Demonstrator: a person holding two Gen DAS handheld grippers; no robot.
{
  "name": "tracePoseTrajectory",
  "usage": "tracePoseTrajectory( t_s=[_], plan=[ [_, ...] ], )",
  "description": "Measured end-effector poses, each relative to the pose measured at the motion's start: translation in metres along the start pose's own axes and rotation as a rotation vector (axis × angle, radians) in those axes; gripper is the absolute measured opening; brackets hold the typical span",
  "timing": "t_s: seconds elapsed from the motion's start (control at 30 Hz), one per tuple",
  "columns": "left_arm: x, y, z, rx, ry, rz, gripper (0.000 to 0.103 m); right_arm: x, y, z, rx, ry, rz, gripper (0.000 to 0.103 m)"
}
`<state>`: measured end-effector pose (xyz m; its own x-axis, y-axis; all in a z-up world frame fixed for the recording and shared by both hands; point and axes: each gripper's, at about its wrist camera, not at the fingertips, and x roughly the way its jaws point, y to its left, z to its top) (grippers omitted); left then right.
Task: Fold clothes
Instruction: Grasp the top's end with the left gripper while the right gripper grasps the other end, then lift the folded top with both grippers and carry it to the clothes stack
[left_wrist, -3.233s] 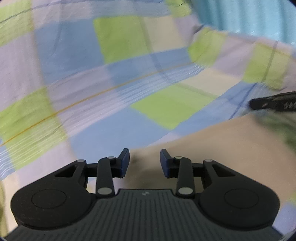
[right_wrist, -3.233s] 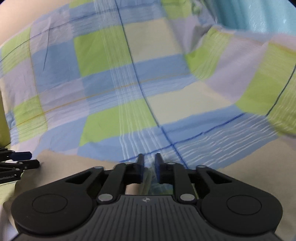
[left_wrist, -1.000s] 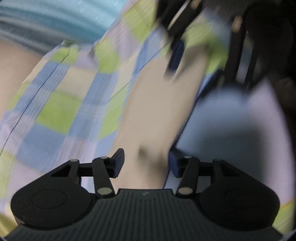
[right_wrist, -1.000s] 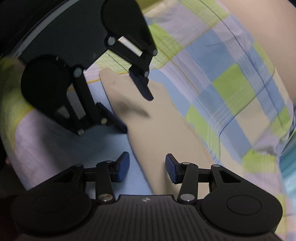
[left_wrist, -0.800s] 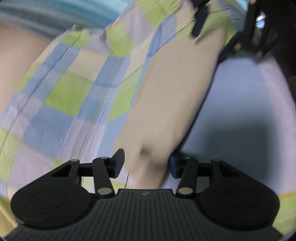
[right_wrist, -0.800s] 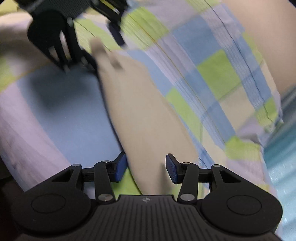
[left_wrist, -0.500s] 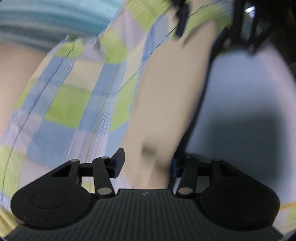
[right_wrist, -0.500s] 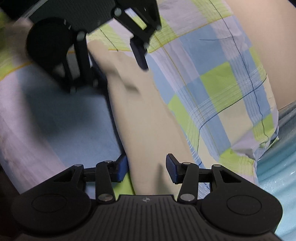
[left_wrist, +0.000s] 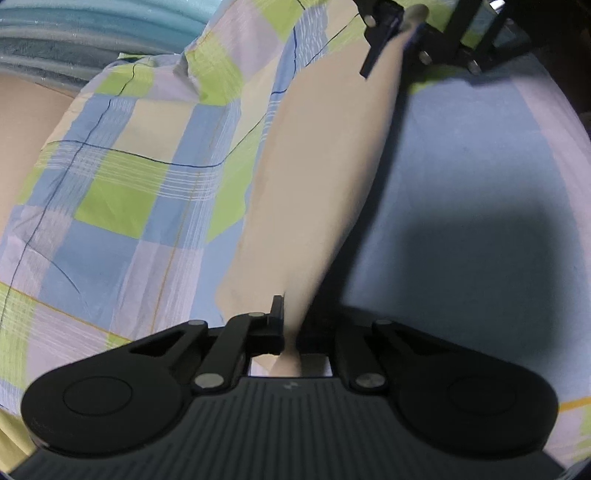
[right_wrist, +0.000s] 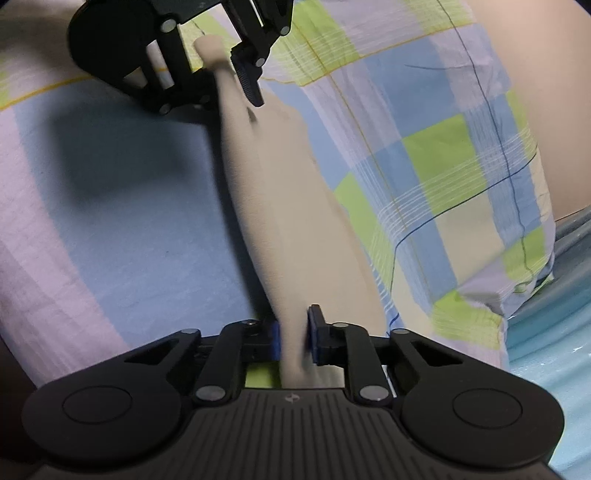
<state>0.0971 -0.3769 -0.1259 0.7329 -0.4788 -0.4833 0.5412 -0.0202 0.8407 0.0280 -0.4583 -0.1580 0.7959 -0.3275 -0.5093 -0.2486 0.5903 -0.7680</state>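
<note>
A long beige band of fabric (left_wrist: 317, 166) runs taut between my two grippers, above a cloth checked in green, blue and lilac (left_wrist: 129, 166). In the left wrist view my left gripper (left_wrist: 291, 325) is shut on the band's near end, and my right gripper (left_wrist: 393, 40) grips the far end at the top. In the right wrist view my right gripper (right_wrist: 294, 332) has its blue pads closing against the beige band (right_wrist: 288, 206), pinching it. My left gripper (right_wrist: 227, 79) holds the other end at the top left. The checked cloth (right_wrist: 443, 147) lies to the right.
A large blue and lilac patch of cloth (left_wrist: 461, 166) carries the grippers' dark shadow; it is also on the left in the right wrist view (right_wrist: 129, 221). A teal ribbed surface (left_wrist: 74, 33) borders the cloth's far edge. A bare beige surface (right_wrist: 546, 92) lies beyond it.
Both grippers stood open astride the beige band half a second ago; now both have closed onto it. The band is pulled straighter and narrower between them.
</note>
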Motion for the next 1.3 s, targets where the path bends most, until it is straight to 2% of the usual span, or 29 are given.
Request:
tracePoseTrajectory(
  t_s=[0.1, 0.23, 0.33, 0.7, 0.87, 1.1, 1.3],
  plan=[
    [-0.014, 0.005, 0.001, 0.008, -0.032, 0.042, 0.003, -0.009, -0.008, -0.004, 0.024, -0.018, -0.013, 0.007],
    [-0.035, 0.012, 0.013, 0.020, -0.094, 0.091, 0.003, -0.033, -0.024, -0.006, 0.047, -0.045, -0.055, 0.006],
    [-0.049, 0.016, 0.029, 0.032, -0.142, 0.099, 0.003, -0.053, -0.037, -0.012, 0.043, -0.037, -0.082, 0.006],
    [-0.099, 0.030, 0.103, 0.101, -0.289, 0.122, 0.003, -0.133, -0.087, -0.047, 0.103, 0.047, -0.204, 0.006],
    [-0.128, 0.034, 0.138, 0.127, -0.353, 0.141, 0.003, -0.176, -0.097, -0.066, 0.126, 0.073, -0.262, 0.006],
    [-0.153, 0.029, 0.185, 0.184, -0.481, 0.138, 0.003, -0.224, -0.114, -0.099, 0.148, 0.135, -0.359, 0.006],
    [-0.170, 0.011, 0.230, 0.235, -0.621, 0.112, 0.003, -0.261, -0.120, -0.133, 0.178, 0.239, -0.432, 0.006]
  ],
)
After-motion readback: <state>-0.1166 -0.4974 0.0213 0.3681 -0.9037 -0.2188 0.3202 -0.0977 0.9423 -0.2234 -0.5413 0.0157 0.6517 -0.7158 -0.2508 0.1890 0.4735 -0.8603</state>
